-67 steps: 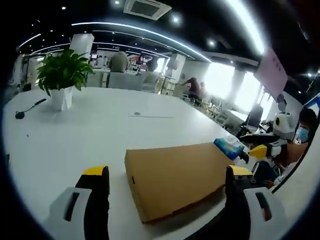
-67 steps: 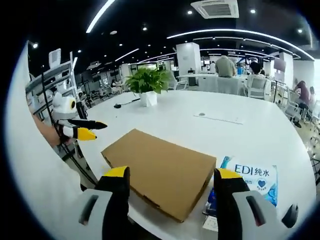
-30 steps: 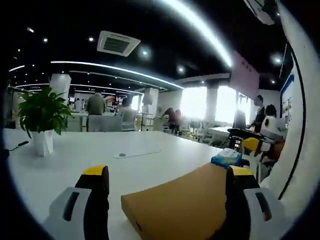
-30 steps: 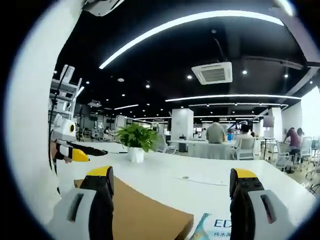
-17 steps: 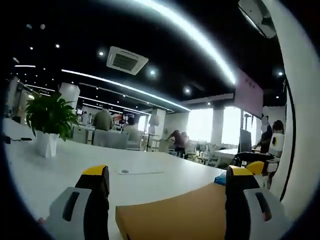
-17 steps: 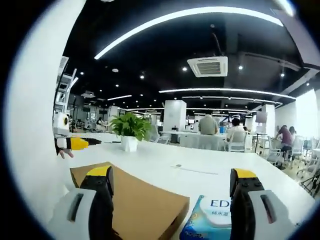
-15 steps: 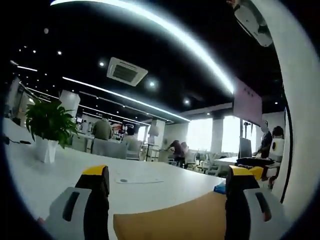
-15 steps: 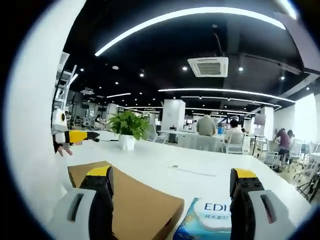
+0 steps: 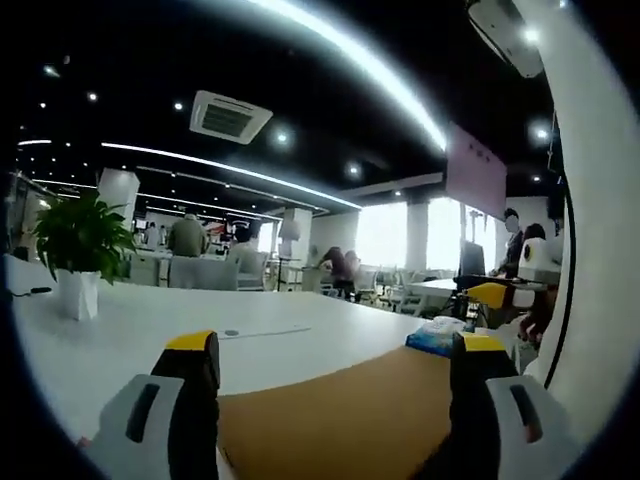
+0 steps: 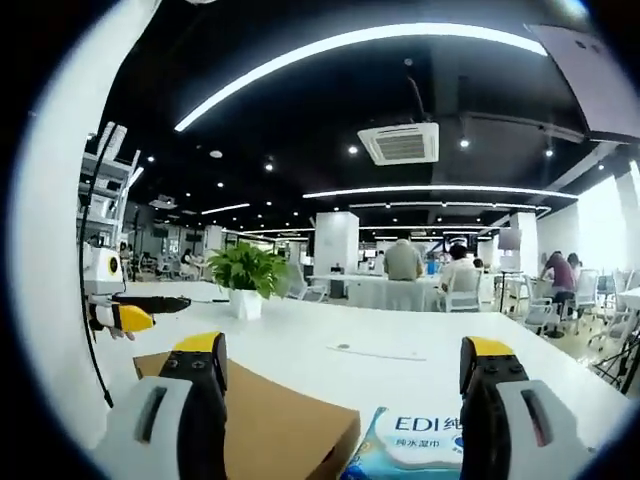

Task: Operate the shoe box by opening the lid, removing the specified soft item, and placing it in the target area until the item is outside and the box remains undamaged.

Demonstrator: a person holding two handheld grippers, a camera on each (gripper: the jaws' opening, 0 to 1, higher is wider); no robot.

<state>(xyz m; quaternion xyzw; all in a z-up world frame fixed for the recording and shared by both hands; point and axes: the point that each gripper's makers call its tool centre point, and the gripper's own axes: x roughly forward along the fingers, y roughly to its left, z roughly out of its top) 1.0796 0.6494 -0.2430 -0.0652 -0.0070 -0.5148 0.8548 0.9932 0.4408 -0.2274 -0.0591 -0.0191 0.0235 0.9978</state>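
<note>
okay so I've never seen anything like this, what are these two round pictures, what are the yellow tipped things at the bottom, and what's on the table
A person holds a two-jaw gripper in each hand, and a fisheye camera rides on each one, looking forward along its jaws. The yellow-tipped posts are those jaws. In the left gripper view the left gripper stands open, holding nothing; in the right gripper view the right gripper is open and empty too. On the white table lies a closed brown cardboard shoe box, with a blue tissue pack beside it. Farther back stands a potted plant. Behind is an office with people seated.

An open-plan office: people are sitting at distant workstations (image 10: pixel 420 275) beneath strip lights (image 10: pixel 350 45), a potted plant (image 10: pixel 245 275) standing on the white desk (image 10: pixel 400 375).
</note>
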